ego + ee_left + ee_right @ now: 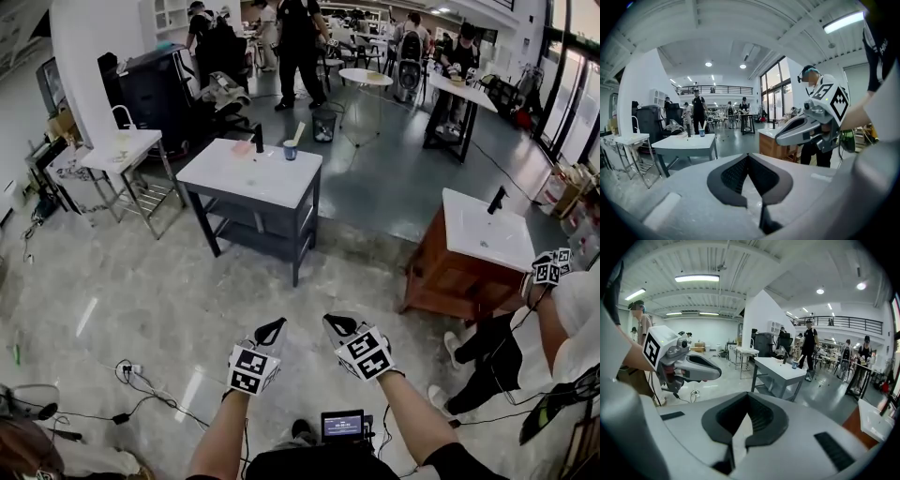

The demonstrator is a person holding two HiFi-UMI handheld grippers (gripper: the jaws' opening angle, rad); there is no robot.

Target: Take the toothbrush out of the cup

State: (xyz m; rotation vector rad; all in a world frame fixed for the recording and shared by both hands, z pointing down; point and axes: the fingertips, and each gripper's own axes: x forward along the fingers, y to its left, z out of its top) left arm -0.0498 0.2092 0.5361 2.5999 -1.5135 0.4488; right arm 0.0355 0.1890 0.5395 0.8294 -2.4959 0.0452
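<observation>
A small blue cup (290,150) stands near the far edge of a white-topped table (248,178), with a pale toothbrush (298,133) leaning out of it. The cup (701,133) is tiny and far off in the left gripper view, and the cup (794,364) is just as distant in the right gripper view. My left gripper (273,330) and right gripper (335,325) are side by side low in the head view, well short of the table. Both are shut with nothing between their jaws. Each gripper view shows the other gripper beside it.
A black faucet (258,139) and a pink object (242,147) sit on the table by the cup. A wooden vanity with a white sink top (487,230) stands at the right, beside a crouching person (553,328). A white wire-frame table (122,150) is at the left; cables (141,380) lie on the floor.
</observation>
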